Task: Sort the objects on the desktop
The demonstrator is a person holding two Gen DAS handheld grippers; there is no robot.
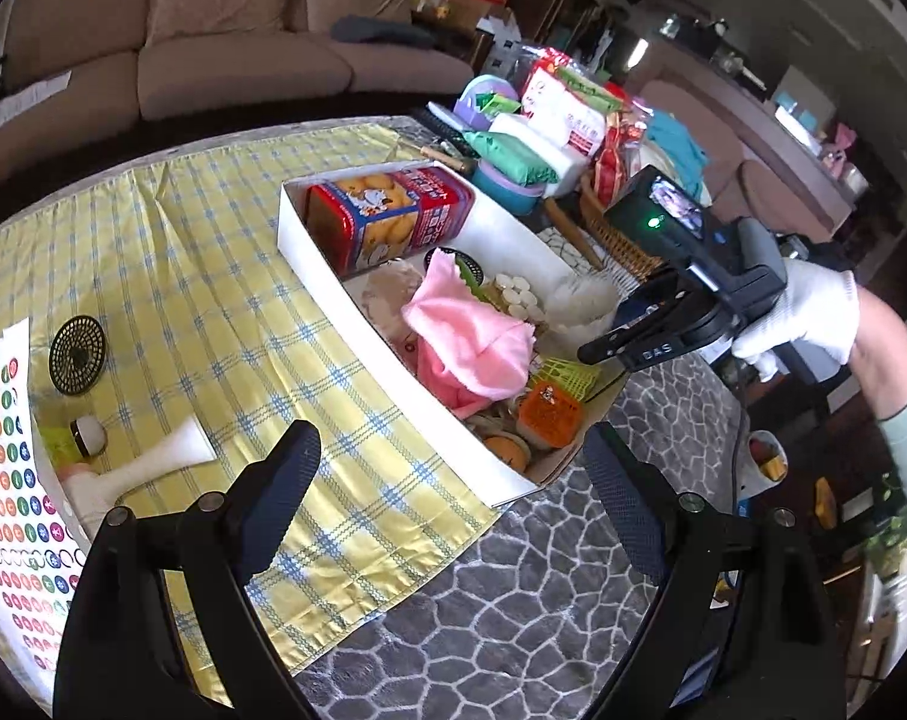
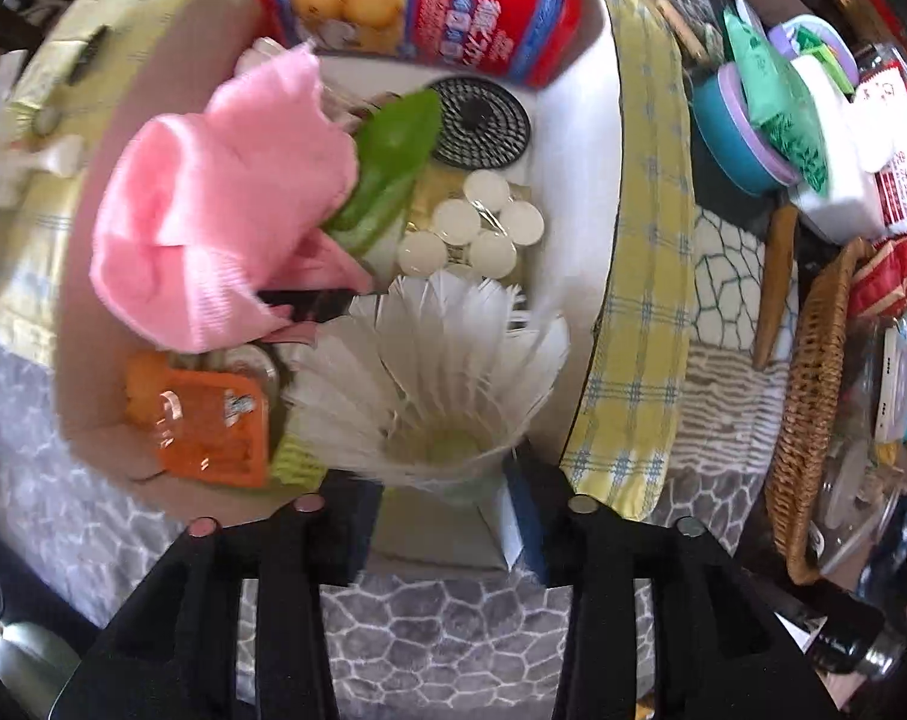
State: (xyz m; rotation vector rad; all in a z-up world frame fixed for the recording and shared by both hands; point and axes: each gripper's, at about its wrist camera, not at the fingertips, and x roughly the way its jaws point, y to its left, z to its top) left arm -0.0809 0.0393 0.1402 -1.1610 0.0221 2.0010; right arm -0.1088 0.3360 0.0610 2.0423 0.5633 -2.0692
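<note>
A white feather shuttlecock (image 2: pixel 447 360) sits between the fingers of my right gripper (image 2: pixel 441 486), which is shut on its base and points down over the white box (image 2: pixel 579 192). In the left wrist view the right gripper (image 1: pixel 603 336), held by a white-gloved hand (image 1: pixel 807 312), hangs over the box's (image 1: pixel 387 342) near end with the shuttlecock (image 1: pixel 579 300) at its tip. The box holds a red biscuit tin (image 1: pixel 387 216), a pink cloth (image 1: pixel 471 336), an orange packet (image 1: pixel 552 414) and white discs (image 2: pixel 471 228). My left gripper (image 1: pixel 450 444) is open and empty above the table's corner.
On the yellow checked cloth (image 1: pixel 213 276) lie a black round grille (image 1: pixel 77 354), a small round item (image 1: pixel 90 435), a white tool (image 1: pixel 153 462) and a sticker sheet (image 1: pixel 9 480). Packets and tubs (image 1: pixel 549 114) pile up behind the box, beside a wicker basket (image 2: pixel 813 390).
</note>
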